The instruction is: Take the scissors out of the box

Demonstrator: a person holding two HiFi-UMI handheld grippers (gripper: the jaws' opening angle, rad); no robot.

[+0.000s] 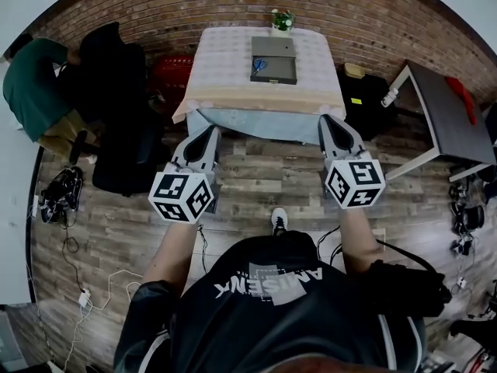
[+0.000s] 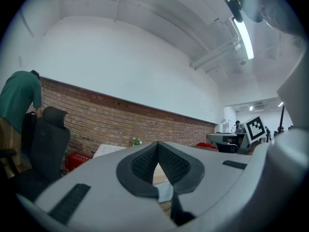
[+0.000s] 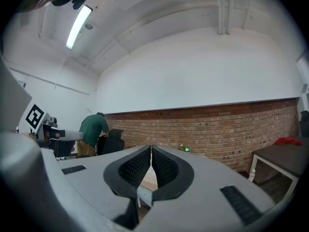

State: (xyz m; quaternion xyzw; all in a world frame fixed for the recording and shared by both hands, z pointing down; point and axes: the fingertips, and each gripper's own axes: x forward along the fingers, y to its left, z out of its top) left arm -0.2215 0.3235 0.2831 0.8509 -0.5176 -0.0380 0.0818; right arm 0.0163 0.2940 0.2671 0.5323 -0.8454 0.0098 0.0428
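A grey box [image 1: 273, 59] lies open on the cloth-covered table [image 1: 225, 68] at the far side of the room. Blue-handled scissors [image 1: 258, 64] rest at the box's left side. Both grippers hang level over the wooden floor, well short of the table's near edge. My left gripper [image 1: 211, 130] points at the table's left corner, its jaws shut with nothing between them [image 2: 157, 144]. My right gripper [image 1: 328, 118] points at the table's right corner, likewise shut and empty [image 3: 151, 147].
A person in a green shirt [image 1: 31, 84] bends over at the left beside a black office chair [image 1: 116, 130]. A red crate [image 1: 171, 72] stands left of the table, a black case [image 1: 365, 99] and a dark side table [image 1: 450, 115] stand right. A small plant [image 1: 282, 20] sits behind the box.
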